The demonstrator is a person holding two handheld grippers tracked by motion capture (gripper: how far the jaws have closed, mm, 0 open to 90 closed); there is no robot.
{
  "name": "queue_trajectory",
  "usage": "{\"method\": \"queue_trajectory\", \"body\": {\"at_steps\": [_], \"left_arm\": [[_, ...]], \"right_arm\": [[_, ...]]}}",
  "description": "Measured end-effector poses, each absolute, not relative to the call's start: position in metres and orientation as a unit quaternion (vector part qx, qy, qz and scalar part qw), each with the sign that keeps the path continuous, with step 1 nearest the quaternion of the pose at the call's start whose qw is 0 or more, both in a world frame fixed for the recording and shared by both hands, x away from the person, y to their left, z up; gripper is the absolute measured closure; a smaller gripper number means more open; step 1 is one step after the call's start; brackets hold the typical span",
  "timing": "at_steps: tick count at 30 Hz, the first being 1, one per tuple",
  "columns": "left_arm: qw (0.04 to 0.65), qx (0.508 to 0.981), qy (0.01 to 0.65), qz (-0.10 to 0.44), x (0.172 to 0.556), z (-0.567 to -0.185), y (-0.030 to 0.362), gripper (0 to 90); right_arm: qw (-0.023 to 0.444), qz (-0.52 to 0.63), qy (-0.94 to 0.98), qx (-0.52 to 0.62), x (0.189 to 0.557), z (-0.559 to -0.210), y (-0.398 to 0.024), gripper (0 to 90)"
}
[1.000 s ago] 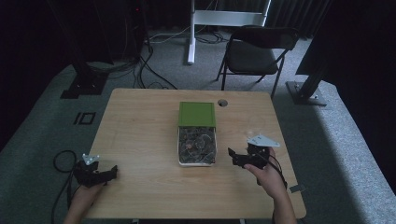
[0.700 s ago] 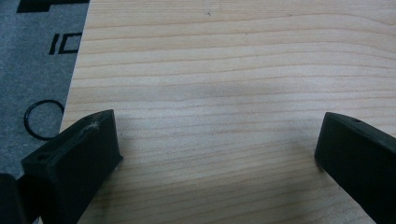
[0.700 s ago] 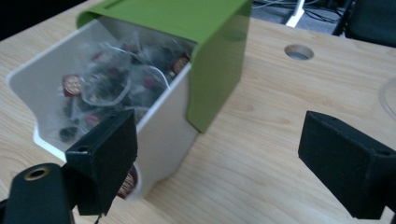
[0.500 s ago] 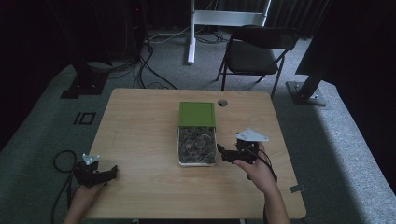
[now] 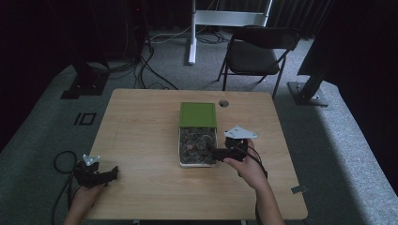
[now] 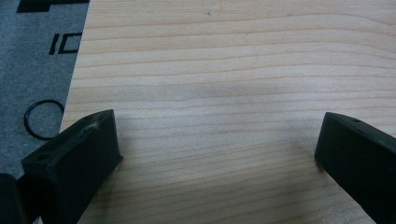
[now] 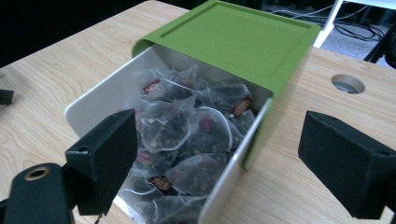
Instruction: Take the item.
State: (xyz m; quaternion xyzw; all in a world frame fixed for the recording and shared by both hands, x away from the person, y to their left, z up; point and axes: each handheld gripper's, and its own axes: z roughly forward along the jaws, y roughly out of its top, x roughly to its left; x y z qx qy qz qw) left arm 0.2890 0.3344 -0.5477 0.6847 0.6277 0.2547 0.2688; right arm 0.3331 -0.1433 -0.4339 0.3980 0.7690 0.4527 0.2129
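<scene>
worktop (image 7: 56, 88): pale matt wood grain | box sleeve (image 7: 238, 39): smooth green plastic, likely | tea bags (image 7: 187, 126): sheer mesh | tool jaws: matt black plastic

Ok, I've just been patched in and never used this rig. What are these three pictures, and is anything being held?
A person at a wooden table holds a two-jaw gripper in each hand. The high view looks down from above; the other two come from cameras riding on each gripper, looking along its black jaws. The left gripper rests open near the table's near-left corner, over bare wood. The right gripper is open at a white drawer of tea bags, slid halfway out of its green sleeve. Nothing is held.
</scene>
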Motion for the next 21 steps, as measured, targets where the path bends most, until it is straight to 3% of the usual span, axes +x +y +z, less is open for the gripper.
{"method": "queue_trajectory", "body": {"at_steps": [17, 19, 21], "left_arm": [[0.269, 0.685, 0.628, 0.255, 0.289, -0.548, 0.334, 0.3], [0.269, 0.685, 0.628, 0.255, 0.289, -0.548, 0.334, 0.3], [0.269, 0.685, 0.628, 0.255, 0.289, -0.548, 0.334, 0.3]], "right_arm": [[0.19, 0.464, 0.779, 0.377, 0.337, -0.439, -0.116, 14.4], [0.19, 0.465, 0.78, 0.373, 0.337, -0.439, -0.114, 17.7], [0.191, 0.465, 0.781, 0.371, 0.336, -0.441, -0.111, 26.5]]}}
